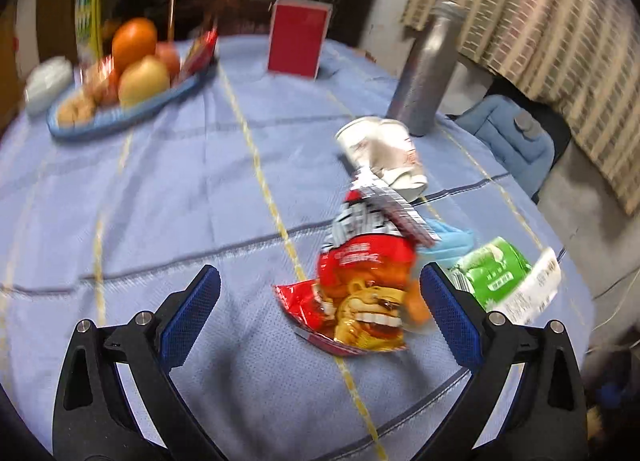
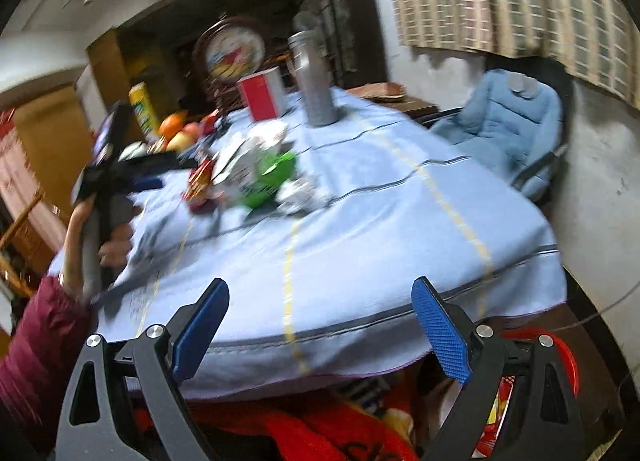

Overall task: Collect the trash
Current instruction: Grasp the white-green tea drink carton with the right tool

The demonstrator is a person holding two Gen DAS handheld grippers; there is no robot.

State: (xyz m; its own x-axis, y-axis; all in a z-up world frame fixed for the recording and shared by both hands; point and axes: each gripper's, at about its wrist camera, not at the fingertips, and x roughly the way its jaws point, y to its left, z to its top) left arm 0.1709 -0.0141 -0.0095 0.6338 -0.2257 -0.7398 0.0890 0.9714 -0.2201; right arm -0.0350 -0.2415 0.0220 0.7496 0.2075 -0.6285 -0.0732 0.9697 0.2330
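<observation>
The left gripper (image 1: 320,301) is held wide apart over the red snack wrapper (image 1: 360,293) on the blue tablecloth (image 1: 160,181), apparently approaching a first pick, closure on it being needed next, while the right gripper (image 2: 320,321) is seen spread empty, and a crushed cup (image 1: 380,153) and green packet (image 1: 492,273) lie beyond.

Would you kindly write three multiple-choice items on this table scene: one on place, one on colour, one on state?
1. Where does the red snack bag lie?
A. in the fruit tray
B. on the tablecloth between the left gripper's fingers
C. on the chair

2. What colour is the upright box?
A. red
B. green
C. white

3. How are the left gripper's jaws?
A. shut on the bag
B. shut empty
C. open

Answers: 1 B, it sits on the blue cloth ahead of the fingers; 2 A, its face is red; 3 C, the pads stand wide apart.
</observation>
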